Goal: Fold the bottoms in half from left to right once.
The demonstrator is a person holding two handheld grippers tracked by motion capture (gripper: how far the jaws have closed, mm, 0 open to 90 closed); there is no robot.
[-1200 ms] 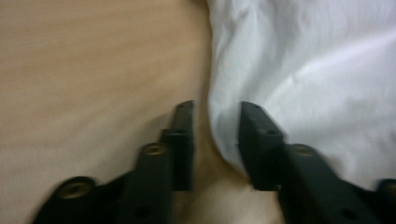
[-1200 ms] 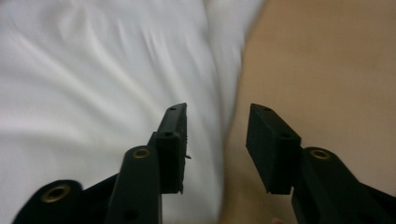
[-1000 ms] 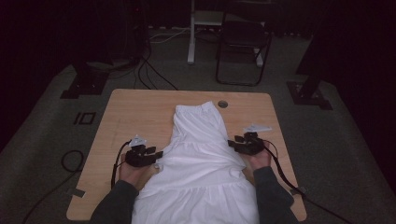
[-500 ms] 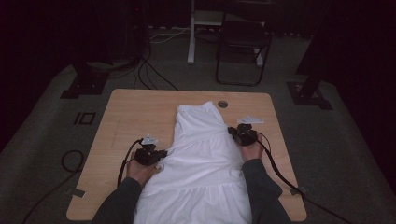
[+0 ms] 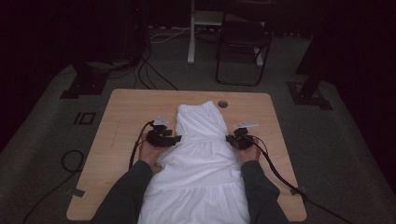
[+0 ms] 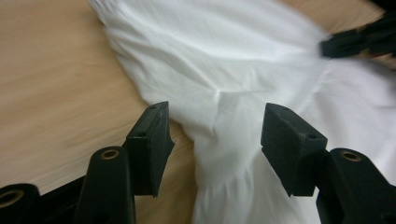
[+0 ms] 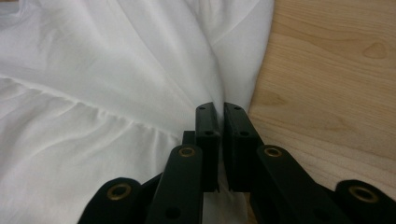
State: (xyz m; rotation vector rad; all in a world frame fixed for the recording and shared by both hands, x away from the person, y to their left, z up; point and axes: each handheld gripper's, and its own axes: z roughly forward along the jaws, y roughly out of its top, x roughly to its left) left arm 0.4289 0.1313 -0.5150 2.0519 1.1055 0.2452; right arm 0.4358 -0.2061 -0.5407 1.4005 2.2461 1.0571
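Left claw [image 6: 217, 128] stands released, its jaws having just been opening, with a bunched fold of the white dress [image 5: 201, 158] lying loose between them, untouched by either pad. Right claw [image 7: 220, 114] is clenched on the dress's opposite edge, cloth pinched between its pads. Dress spreads flat over the desk [image 5: 126, 112], between both claws.

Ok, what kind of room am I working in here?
Probably a lab or recording studio: a lone wooden table on grey carpet, black stand bases either side, cables across the floor, and a folding chair behind.
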